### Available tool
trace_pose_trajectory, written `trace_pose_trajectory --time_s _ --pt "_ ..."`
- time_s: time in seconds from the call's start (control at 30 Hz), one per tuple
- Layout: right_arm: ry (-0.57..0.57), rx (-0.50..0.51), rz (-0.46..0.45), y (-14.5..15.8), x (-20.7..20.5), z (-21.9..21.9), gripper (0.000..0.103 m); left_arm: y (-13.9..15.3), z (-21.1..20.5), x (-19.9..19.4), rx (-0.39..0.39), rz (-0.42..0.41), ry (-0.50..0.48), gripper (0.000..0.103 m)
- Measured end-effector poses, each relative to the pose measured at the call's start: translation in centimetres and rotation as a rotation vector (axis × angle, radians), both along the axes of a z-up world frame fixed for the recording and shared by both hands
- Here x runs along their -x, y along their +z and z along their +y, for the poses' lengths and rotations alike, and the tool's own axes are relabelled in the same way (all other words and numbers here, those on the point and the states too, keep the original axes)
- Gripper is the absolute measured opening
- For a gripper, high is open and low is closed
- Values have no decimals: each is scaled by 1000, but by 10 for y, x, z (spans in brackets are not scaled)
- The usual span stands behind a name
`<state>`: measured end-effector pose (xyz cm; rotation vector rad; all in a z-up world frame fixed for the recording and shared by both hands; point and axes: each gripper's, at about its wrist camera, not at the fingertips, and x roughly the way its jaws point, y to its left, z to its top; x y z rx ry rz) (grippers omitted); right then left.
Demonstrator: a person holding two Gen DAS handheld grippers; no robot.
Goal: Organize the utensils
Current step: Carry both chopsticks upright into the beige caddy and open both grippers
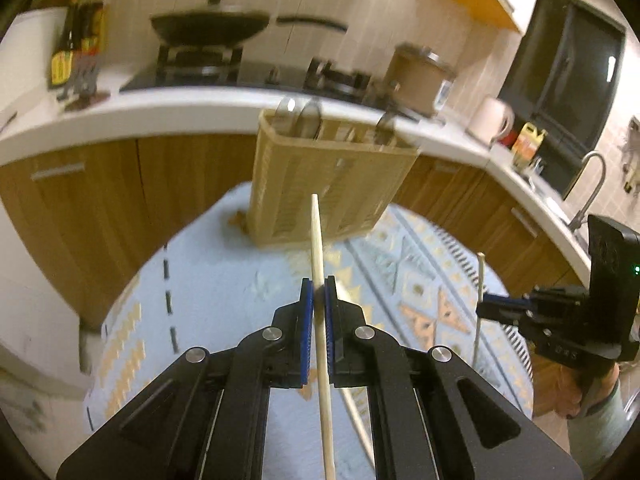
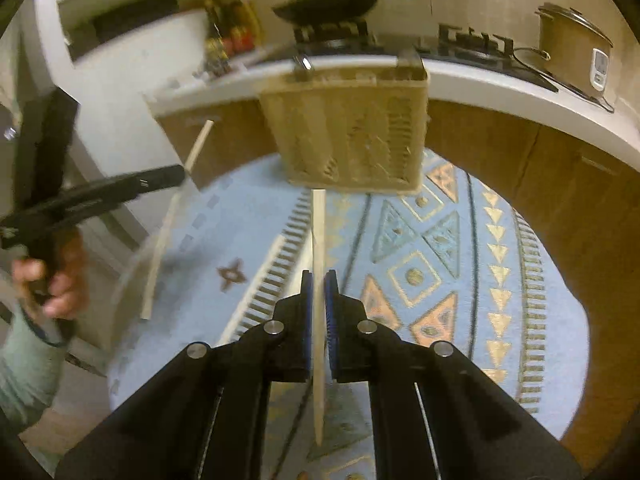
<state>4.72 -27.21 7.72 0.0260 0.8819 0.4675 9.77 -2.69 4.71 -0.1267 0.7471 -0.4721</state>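
Left tool [image 1: 319,296]: blue-padded jaws closed tight on a pale wooden chopstick [image 1: 319,248]; the stick runs between the pads, its tip pointing up towards the holder, its other end passing down out of view under the tool.
Right tool [image 2: 319,294]: blue pads pressed together on a second pale wooden chopstick [image 2: 319,232], which stands nearly upright in that view, its top end just below the holder.
Cross view: the right tool [image 1: 486,307] shows at the right of the left camera with its stick [image 1: 479,280] gripped; the left tool [image 2: 178,170] shows at the left of the right camera, held by a hand [image 2: 56,280] in a grey-green sleeve.
Tan woven utensil holder [image 1: 320,184]: stands at the far edge of the tabletop, metal utensil handles [image 1: 304,114] sticking up from it.
Tabletop [image 2: 440,240]: round, covered by a light blue cloth with a geometric pattern.
Third chopstick [image 1: 356,412]: lies on the cloth under the left tool, partly hidden.
Background: blurred kitchen counter, black wok [image 1: 208,26] on a stove.
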Motion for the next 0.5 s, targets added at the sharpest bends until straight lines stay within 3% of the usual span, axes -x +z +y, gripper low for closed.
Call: trace_pose_trajectory --time_s 0.27,0.5 --pt "-22 -89 -208 56 -2 3 5 51 2 10 89 -206 46 3" --pt "-54 -141 -330 95 -28 10 5 91 3 -2 132 -312 82 3"
